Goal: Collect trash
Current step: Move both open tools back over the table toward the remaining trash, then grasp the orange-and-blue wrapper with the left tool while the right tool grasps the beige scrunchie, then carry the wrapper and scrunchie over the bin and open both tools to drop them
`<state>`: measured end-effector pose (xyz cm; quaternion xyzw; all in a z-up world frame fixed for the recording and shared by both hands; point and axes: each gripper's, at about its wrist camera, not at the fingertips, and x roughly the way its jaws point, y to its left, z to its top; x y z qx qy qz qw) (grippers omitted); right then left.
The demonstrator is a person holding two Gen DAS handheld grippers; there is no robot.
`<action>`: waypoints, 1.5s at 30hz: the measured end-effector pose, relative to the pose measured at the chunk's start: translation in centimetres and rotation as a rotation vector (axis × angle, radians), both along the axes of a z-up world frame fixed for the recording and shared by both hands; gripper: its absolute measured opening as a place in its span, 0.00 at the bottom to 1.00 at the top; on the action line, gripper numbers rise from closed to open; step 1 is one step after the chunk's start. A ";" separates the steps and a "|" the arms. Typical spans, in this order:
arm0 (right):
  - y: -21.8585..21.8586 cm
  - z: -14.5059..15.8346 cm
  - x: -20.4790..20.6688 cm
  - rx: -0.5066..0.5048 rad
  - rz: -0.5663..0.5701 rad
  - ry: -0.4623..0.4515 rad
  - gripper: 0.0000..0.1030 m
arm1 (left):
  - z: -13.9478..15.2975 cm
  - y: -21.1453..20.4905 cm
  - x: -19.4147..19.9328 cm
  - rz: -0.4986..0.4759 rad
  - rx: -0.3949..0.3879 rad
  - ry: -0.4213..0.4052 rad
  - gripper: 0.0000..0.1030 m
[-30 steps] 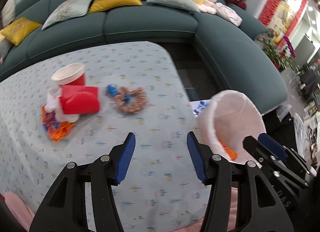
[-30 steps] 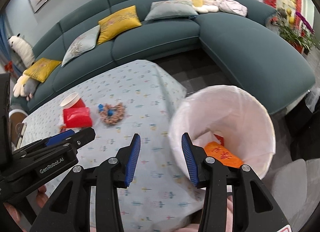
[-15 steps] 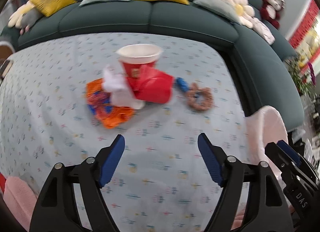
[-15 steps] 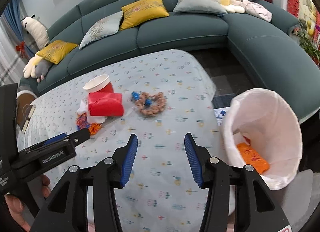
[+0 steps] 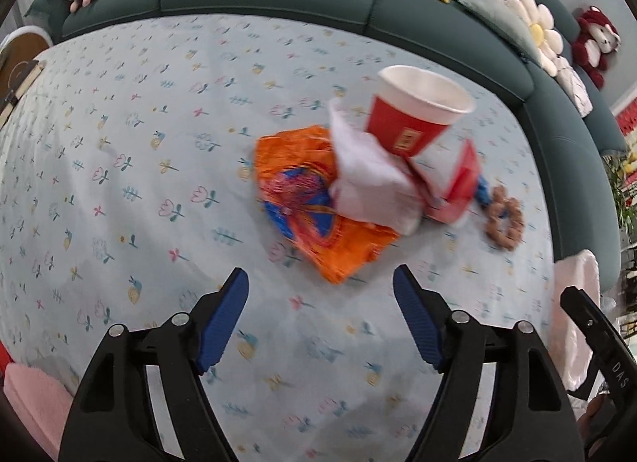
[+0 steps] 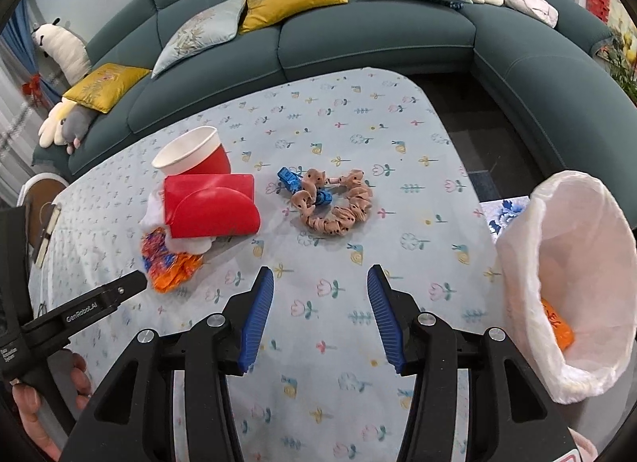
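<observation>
Left wrist: crumpled orange wrapper point(image 5: 318, 219) under white tissue point(image 5: 366, 183), red cup point(image 5: 418, 115); both hand-held grippers agape, empty.

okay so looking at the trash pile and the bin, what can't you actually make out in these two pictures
- Orange wrapper: mostly covered by the white tissue and red carton in the right view; print blurred in the left view.
- Red cup: label blurred in the left view, so unreadable.
- Trash bin: its liner hides the bottom in the right view; cut off at the left view's edge.
</observation>
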<state>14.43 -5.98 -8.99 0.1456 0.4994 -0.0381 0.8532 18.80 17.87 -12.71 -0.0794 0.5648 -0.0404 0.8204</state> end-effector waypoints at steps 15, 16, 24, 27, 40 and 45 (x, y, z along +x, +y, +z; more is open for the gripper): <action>-2.6 -5.1 6.4 0.015 -0.108 0.075 0.47 | -4.5 -0.4 4.3 -0.001 0.004 0.062 0.51; -2.8 -5.4 6.7 0.018 -0.114 0.082 0.47 | -4.5 -0.5 4.3 -0.005 0.014 0.058 0.48; -2.8 -7.9 7.7 0.027 -0.124 0.117 0.32 | -4.4 -2.1 4.2 -0.029 0.004 0.057 0.11; -2.6 -8.1 7.7 0.034 -0.105 0.119 0.17 | -4.4 -2.5 3.8 -0.041 -0.004 0.057 0.06; -1.9 -5.0 2.6 0.056 -0.068 0.068 0.06 | -2.1 -4.4 -0.5 -0.066 -0.015 0.027 0.03; -3.0 -2.9 -0.6 0.076 -0.091 0.024 0.06 | -0.1 -6.4 -2.8 -0.101 -0.028 -0.002 0.03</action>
